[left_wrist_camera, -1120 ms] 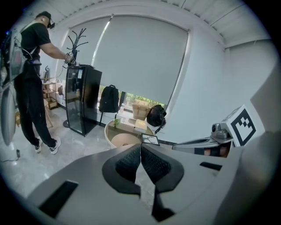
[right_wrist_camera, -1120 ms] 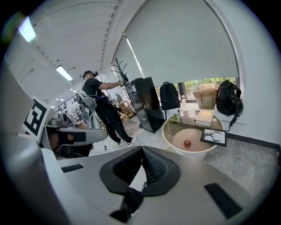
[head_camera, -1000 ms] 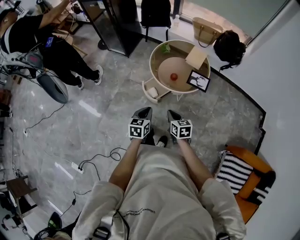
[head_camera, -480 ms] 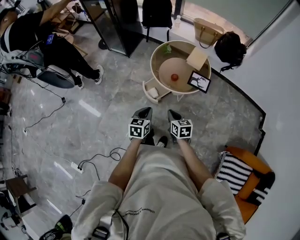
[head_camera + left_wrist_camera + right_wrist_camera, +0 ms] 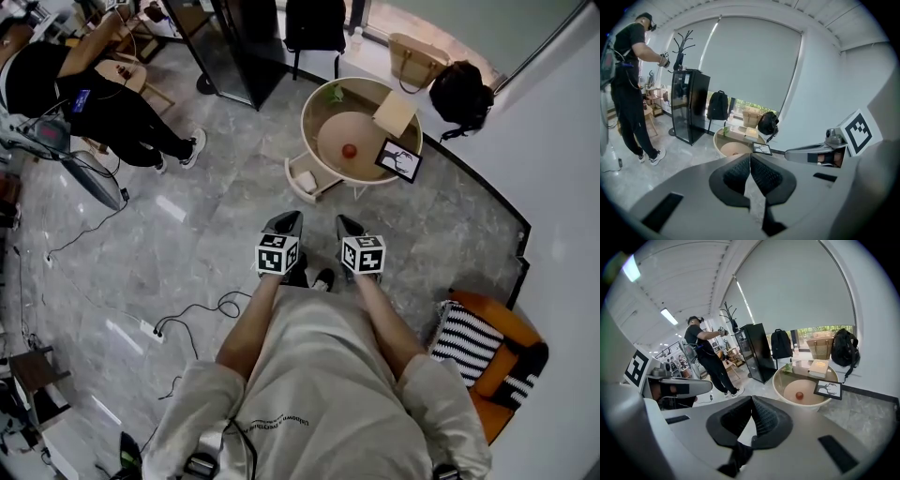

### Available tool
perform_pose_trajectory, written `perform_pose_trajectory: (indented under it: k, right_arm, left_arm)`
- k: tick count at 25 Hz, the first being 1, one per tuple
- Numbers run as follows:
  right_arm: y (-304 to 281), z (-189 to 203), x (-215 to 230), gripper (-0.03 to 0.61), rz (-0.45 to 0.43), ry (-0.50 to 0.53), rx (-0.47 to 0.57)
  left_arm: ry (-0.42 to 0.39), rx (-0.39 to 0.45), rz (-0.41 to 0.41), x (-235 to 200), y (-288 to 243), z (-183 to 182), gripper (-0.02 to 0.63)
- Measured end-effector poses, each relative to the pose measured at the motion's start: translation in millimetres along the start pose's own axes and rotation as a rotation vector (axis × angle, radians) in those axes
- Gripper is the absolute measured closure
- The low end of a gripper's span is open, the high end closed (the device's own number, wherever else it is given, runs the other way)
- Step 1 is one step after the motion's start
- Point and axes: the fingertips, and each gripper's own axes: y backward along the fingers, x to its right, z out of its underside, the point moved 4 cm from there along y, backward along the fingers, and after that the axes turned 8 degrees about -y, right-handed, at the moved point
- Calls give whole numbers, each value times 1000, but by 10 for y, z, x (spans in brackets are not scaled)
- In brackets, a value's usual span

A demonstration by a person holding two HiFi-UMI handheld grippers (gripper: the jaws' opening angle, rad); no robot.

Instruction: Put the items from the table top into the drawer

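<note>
1. Legible writing: none. A line of small dark print crosses the person's pale shirt [image 5: 281, 424] but is too small to read. The cubes on both hand-held grippers carry only black-and-white square markers.
2. Left hand-held gripper [image 5: 284, 223]: the jaws are pressed together with nothing between them. The forearm stretches forward from the body, and the gripper tilts downward over the grey floor [image 5: 187, 244].
3. Right hand-held gripper [image 5: 349, 228]: the jaws are likewise together and empty. It sits just beside the left one, parallel to it and at the same downward tilt.
4. Round worktop [image 5: 304, 122]: it stands well ahead of both hand-held grippers, and neither touches it.
5. Task items, all on the worktop:
   - a red ball [image 5: 348, 152] near the middle;
   - a framed picture [image 5: 397, 161] of a black antlered figure at the near-right edge, with no caption visible;
   - a tan book [image 5: 393, 115] at the far right, its cover unreadable;
   - a small green item [image 5: 334, 95] at the far left.
6. Pale box-like part [image 5: 305, 180]: it juts out low at the worktop's near-left side. Whether it is the drawer cannot be told.
7. Background: a second person [image 5: 84, 89] stands at the far left, near a black cabinet [image 5: 239, 42].
</note>
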Motion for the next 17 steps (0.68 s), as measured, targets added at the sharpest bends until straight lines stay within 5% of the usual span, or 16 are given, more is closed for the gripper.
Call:
perform_pose_trajectory:
  k: [17]
  right_arm:
    - [79,-33,194,546,39,-2,0]
  left_arm:
    - [-11,-18,5,96,-89,-38,592]
